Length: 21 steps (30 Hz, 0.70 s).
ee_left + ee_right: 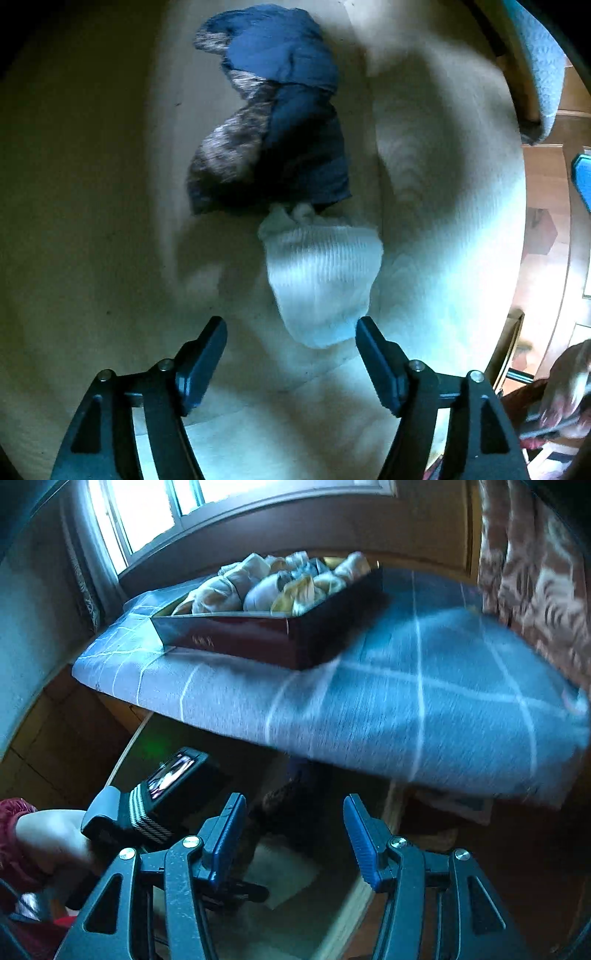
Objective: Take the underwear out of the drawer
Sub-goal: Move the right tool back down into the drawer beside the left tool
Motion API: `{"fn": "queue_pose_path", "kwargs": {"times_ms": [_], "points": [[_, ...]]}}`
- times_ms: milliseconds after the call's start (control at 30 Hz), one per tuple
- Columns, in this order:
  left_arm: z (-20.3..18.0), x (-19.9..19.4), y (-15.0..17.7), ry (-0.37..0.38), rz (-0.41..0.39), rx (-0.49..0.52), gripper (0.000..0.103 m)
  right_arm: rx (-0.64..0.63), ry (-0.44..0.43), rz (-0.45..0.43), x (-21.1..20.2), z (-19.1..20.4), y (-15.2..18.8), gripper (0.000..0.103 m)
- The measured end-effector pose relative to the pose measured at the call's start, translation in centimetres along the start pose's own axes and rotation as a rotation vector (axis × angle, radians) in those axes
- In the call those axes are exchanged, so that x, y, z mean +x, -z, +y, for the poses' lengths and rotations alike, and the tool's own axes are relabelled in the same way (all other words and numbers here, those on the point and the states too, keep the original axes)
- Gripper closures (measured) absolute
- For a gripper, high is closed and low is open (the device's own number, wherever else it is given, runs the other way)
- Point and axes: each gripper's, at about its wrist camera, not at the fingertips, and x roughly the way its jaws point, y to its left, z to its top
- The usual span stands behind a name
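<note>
Risk sits with our left gripper [291, 332], jaws spread and empty above the white roll [321, 280] touching the dark underwear [273, 122] in the drawer [92, 184]: we could pinch the wrong bundle, while our right gripper [295, 812] hangs spread and empty.

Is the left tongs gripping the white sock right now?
No: the left tongs stand open, and the white sock lies loose on the drawer floor, its end between the tips, untouched.
</note>
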Motion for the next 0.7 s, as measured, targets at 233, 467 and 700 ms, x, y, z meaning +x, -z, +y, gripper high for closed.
{"fn": "queue_pose_path", "kwargs": {"times_ms": [233,467,700], "points": [[-0.9,0.5,-0.7,0.007,-0.043,0.02,0.042,0.038,-0.019,-0.014,-0.5,-0.9,0.9,0.047],[-0.4,-0.3,0.2,0.0,-0.063,0.068,0.055,0.018,-0.025,0.011,0.5,0.0,0.9,0.047],[2.4,-1.8,1.4,-0.018,-0.085,0.021,0.055,-0.019,-0.038,0.062,2.4,1.5,1.0,0.047]]}}
